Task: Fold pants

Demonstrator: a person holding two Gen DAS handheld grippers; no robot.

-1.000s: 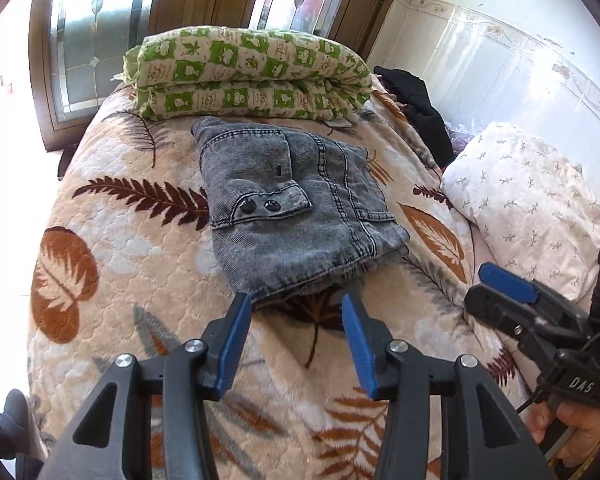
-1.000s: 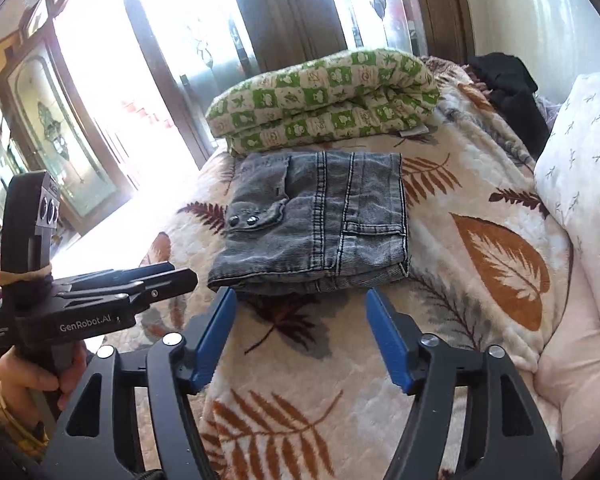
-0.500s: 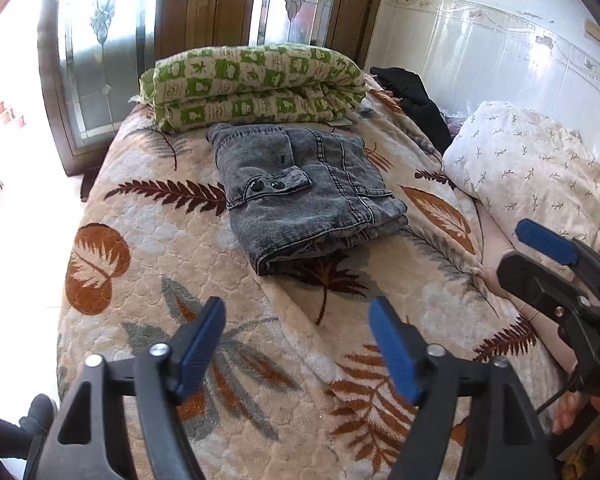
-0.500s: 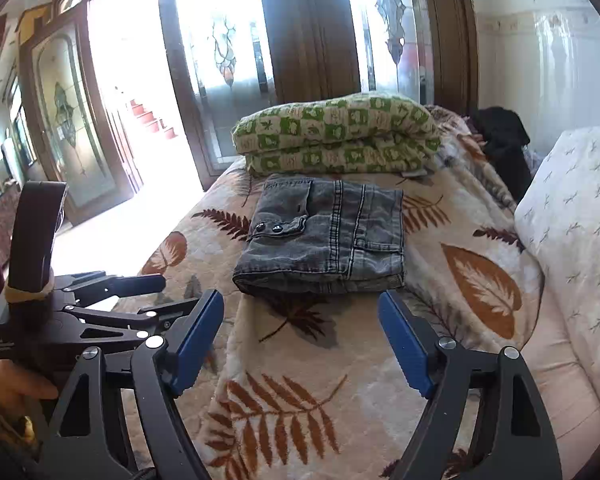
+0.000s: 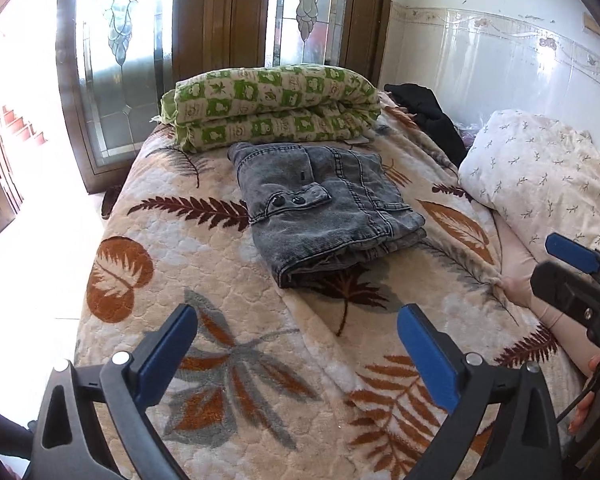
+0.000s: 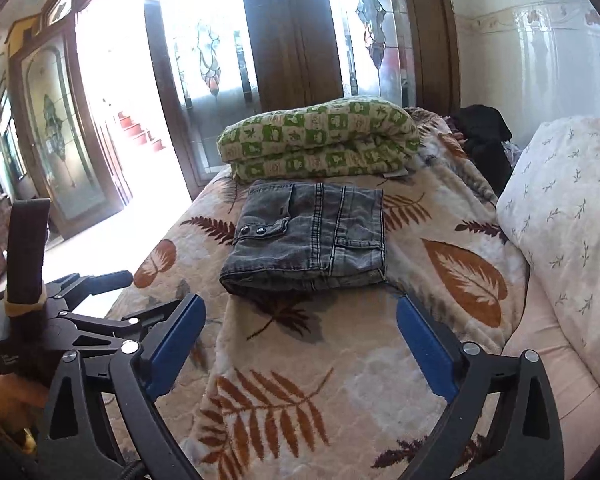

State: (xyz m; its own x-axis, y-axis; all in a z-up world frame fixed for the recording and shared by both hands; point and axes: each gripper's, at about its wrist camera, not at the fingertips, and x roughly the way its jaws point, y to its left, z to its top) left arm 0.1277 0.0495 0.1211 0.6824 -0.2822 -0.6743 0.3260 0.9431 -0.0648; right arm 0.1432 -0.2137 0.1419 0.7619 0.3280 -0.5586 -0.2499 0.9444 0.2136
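Observation:
The grey denim pants (image 5: 324,208) lie folded into a compact stack in the middle of the bed, and show in the right wrist view (image 6: 308,236) too. My left gripper (image 5: 298,354) is open and empty, held back from the pants over the blanket. My right gripper (image 6: 300,346) is open and empty, also short of the pants' near edge. Each gripper shows in the other's view: the right one at the right edge (image 5: 576,276), the left one at the left edge (image 6: 72,312).
A leaf-patterned blanket (image 5: 260,364) covers the bed. A folded green checked quilt (image 5: 272,104) lies just behind the pants. A white floral pillow (image 5: 540,176) and dark clothing (image 5: 428,116) lie at the right. Glass doors (image 6: 204,60) stand behind the bed; a tiled wall is on the right.
Both grippers have drawn back from the folded pants and risen, and their jaws have opened wider. The pants have stayed in place.

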